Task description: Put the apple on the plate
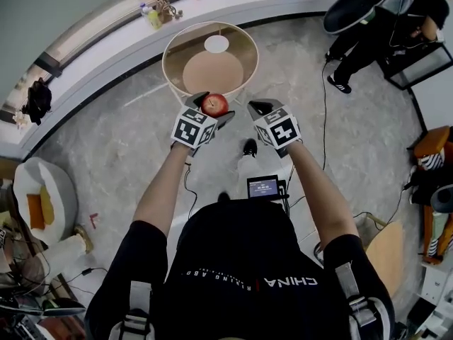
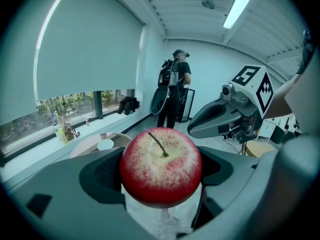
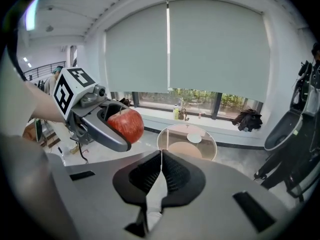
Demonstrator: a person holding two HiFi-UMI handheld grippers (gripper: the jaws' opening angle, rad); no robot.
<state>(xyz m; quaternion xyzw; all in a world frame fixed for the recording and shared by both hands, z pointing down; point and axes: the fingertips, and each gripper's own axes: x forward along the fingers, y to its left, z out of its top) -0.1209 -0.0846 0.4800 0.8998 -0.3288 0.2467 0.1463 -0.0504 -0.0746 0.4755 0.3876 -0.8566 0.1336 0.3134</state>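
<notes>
A red apple (image 1: pixel 214 104) with a short stem is clamped between the jaws of my left gripper (image 1: pixel 213 109), held in the air just short of a round glass table (image 1: pixel 173 48). In the left gripper view the apple (image 2: pixel 160 166) fills the gap between the grey jaws. From the right gripper view the apple (image 3: pixel 125 125) shows at the left, inside the left gripper (image 3: pixel 107 125). My right gripper (image 1: pixel 253 108) hangs beside it, shut and empty, its ribbed pads touching (image 3: pixel 160 171). A small white plate (image 1: pixel 216 44) lies on the far part of the glass table.
A curved white sill (image 1: pixel 99 37) with bottles (image 1: pixel 153 17) runs behind the table. A person in black (image 1: pixel 368 44) stands at the upper right near a black chair (image 1: pixel 348 10). Cables (image 1: pixel 325 112) trail over the marble floor. A white armchair (image 1: pixel 39 197) sits at the left.
</notes>
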